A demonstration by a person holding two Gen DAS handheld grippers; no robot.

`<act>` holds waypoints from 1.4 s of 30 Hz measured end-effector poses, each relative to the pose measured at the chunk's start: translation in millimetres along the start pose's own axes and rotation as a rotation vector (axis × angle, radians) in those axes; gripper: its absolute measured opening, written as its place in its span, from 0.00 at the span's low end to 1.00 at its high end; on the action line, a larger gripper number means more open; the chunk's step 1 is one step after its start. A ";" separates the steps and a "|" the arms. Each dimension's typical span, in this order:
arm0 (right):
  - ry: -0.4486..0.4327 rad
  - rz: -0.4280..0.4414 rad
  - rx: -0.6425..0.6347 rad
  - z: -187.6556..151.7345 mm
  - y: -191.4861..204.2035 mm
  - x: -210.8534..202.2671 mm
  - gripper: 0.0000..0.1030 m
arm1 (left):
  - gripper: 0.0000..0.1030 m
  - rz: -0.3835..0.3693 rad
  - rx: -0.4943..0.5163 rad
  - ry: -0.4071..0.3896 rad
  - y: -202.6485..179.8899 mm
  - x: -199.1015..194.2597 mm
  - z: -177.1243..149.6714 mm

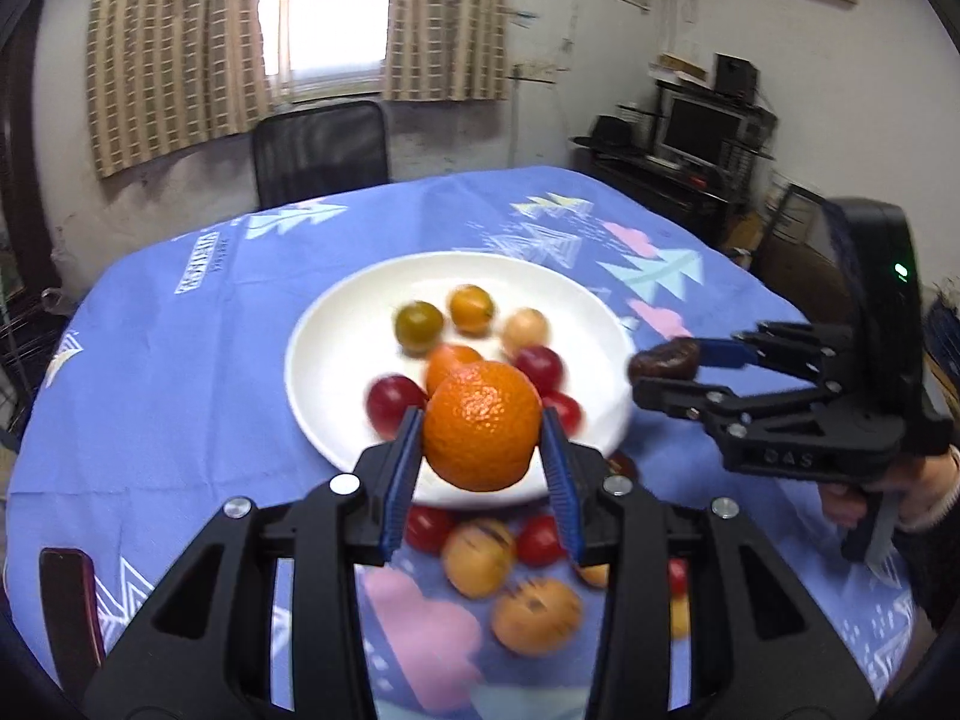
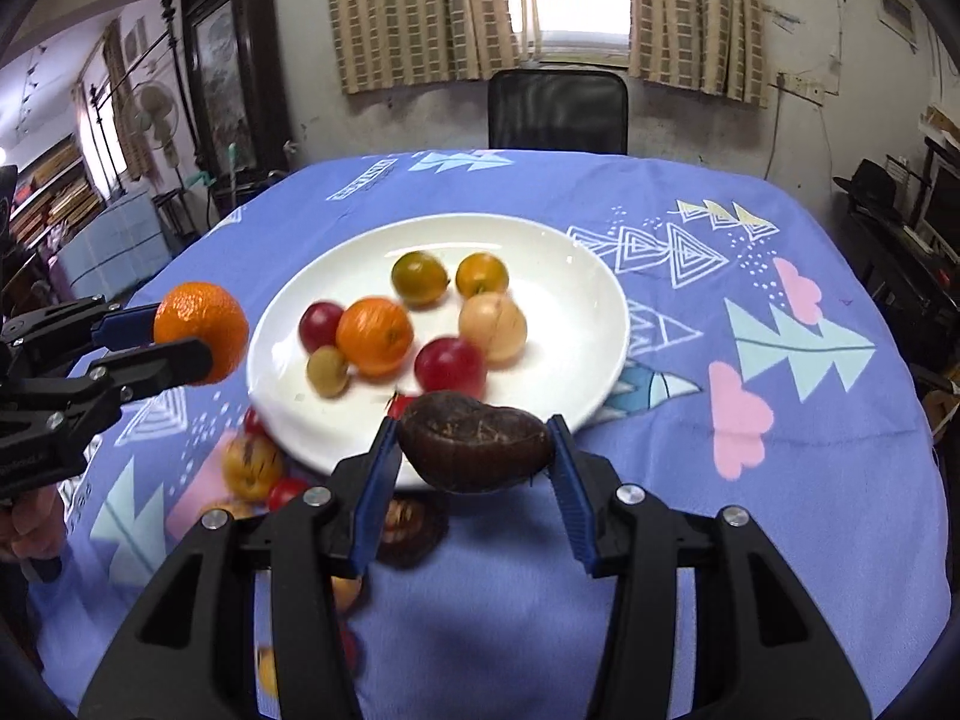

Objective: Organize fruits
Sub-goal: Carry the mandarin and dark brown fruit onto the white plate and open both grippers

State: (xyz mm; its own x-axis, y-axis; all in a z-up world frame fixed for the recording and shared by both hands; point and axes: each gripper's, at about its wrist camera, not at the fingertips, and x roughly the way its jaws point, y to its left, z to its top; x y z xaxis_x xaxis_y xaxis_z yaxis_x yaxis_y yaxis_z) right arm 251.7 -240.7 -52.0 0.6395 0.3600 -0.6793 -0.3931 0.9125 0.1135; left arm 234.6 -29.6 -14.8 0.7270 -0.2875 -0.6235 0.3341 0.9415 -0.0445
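An orange (image 1: 482,426) and a dark fruit (image 2: 474,441) are held clamped in the tools above the plate (image 2: 570,312), apparently for placing.

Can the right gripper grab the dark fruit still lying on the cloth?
Probably not yet. The right gripper is already shut on a brown fruit, so its fingers are full. The dark fruit lies just beneath it on the tablecloth, otherwise uncovered.
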 end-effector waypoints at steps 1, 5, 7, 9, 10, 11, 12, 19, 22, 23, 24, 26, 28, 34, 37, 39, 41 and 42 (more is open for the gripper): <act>0.000 -0.003 0.012 3.6 -1.5 4.5 0.48 | 0.38 0.016 -0.026 0.004 6.5 7.5 5.6; -0.010 -0.037 0.061 18.4 -8.1 23.8 0.48 | 0.38 0.052 -0.139 0.008 36.3 34.1 24.3; -0.003 -0.064 0.069 20.8 -10.3 30.3 0.47 | 0.38 0.102 -0.135 0.012 44.6 45.5 29.8; 0.012 -0.065 0.083 21.1 -13.1 35.9 0.47 | 0.38 0.119 -0.173 0.027 55.2 55.2 30.9; 0.016 -0.068 0.079 21.0 -13.1 37.5 0.47 | 0.38 0.112 -0.193 0.040 60.6 61.8 31.0; 0.016 -0.073 0.073 20.9 -12.5 38.0 0.47 | 0.38 0.110 -0.197 0.052 63.4 67.3 31.3; 0.017 -0.079 0.066 20.4 -11.7 38.8 0.47 | 0.38 0.118 -0.193 0.059 65.1 71.9 31.3; 0.016 -0.086 0.028 18.5 -5.3 39.7 0.50 | 0.50 0.160 -0.160 0.070 64.7 91.6 32.4; 0.006 -0.073 0.029 19.1 -4.0 33.6 0.53 | 0.56 0.177 -0.146 0.040 61.5 84.3 33.1; -0.001 -0.069 0.032 19.3 -3.9 30.0 0.54 | 0.56 0.175 -0.144 0.038 60.0 80.9 34.3; -0.007 -0.062 0.033 19.7 -3.5 25.8 0.54 | 0.59 0.176 -0.139 0.032 57.4 75.3 36.1; -0.027 -0.054 0.020 20.3 -1.3 13.2 0.54 | 0.70 0.184 -0.123 0.004 52.5 61.6 39.2; -0.045 -0.045 0.008 18.6 0.0 -2.7 0.55 | 0.79 0.185 -0.090 -0.032 41.6 42.6 39.1; -0.062 -0.015 -0.049 -1.2 6.2 -31.9 0.59 | 0.96 0.155 0.041 -0.056 8.1 -9.9 17.7; -0.041 0.028 -0.090 -18.7 14.4 -37.7 0.60 | 0.98 0.145 0.082 -0.070 -4.2 -31.0 -7.1; -0.030 0.045 -0.132 -29.6 23.1 -39.4 0.60 | 0.98 0.109 0.068 -0.075 -5.5 -38.4 -21.0; -0.011 0.057 -0.179 -37.9 32.7 -38.3 0.60 | 0.98 0.054 0.038 -0.084 -3.7 -42.8 -34.9; 0.010 0.067 -0.207 -42.9 38.1 -37.4 0.60 | 0.98 0.034 0.026 -0.081 -2.1 -43.6 -40.7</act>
State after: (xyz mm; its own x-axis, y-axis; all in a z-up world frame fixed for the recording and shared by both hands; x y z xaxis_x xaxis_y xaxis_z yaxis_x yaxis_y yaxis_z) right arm 184.5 -227.7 -53.3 0.6013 0.4157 -0.6824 -0.5626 0.8267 0.0078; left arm 177.8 -11.8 -19.2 0.7840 -0.2697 -0.5592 0.3231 0.9464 -0.0034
